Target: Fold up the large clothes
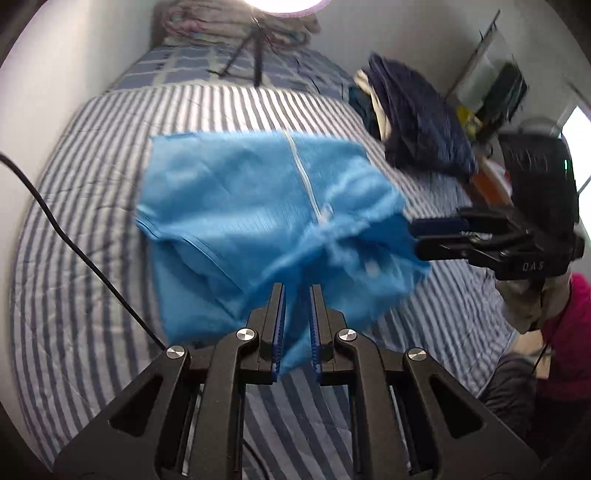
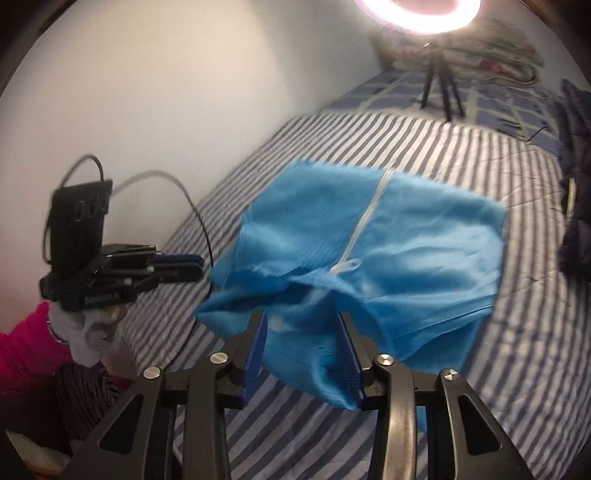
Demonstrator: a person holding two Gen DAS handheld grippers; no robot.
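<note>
Pinching the blue zip-up jacket's (image 1: 236, 206) near edge in my left gripper (image 1: 297, 295) to fold it, I keep my right gripper (image 2: 301, 325) parted around loose cloth, on the striped bedcover (image 1: 92, 147).

Blue garment (image 1: 258, 206) near edge motion-smeared; my ring light (image 2: 417, 11) cut off at top; dark clothes pile (image 1: 421, 122) upper right blurred.

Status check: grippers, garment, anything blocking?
Left gripper shut on blue garment. Right gripper part open, cloth between jaws. Garment part-folded on bed. Dark clothes pile alongside, clear.
</note>
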